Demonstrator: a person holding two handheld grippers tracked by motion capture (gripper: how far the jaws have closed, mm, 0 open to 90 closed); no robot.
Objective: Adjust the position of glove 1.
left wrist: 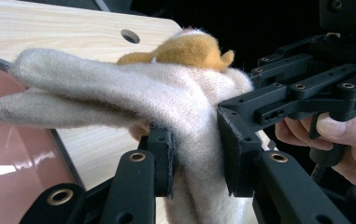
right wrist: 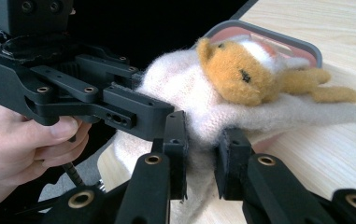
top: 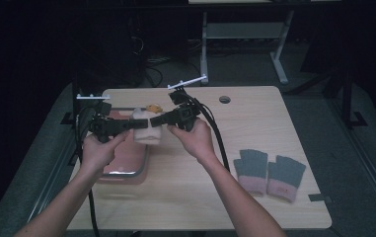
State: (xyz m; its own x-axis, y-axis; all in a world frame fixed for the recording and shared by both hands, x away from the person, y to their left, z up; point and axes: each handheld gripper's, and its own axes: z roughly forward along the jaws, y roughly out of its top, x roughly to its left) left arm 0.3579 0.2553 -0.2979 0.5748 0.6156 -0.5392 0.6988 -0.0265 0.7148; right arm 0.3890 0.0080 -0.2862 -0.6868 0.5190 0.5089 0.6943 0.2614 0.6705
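**Holding one cream sock, above the tray**

Gripping it from both sides: my left gripper [left wrist: 196, 163] and right gripper [right wrist: 201, 161] are each clamped on the sock [top: 147, 129], lifted over the pink tray [top: 126, 165]. Soft, light, limp (orange animal trim [right wrist: 241, 74] on top). I judge the folded edge the best place to hold.

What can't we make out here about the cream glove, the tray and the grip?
- Cream glove: lower end cut off by the bottom edge in the left gripper view; in the high view, too small and covered by both hand-held grippers.
- Orange plush figure: body half sunk in the cream knit in the right gripper view.
- Pink tray: contents hidden in the high view by the left hand.
- Grey gloves: knit detail too small in the high view.
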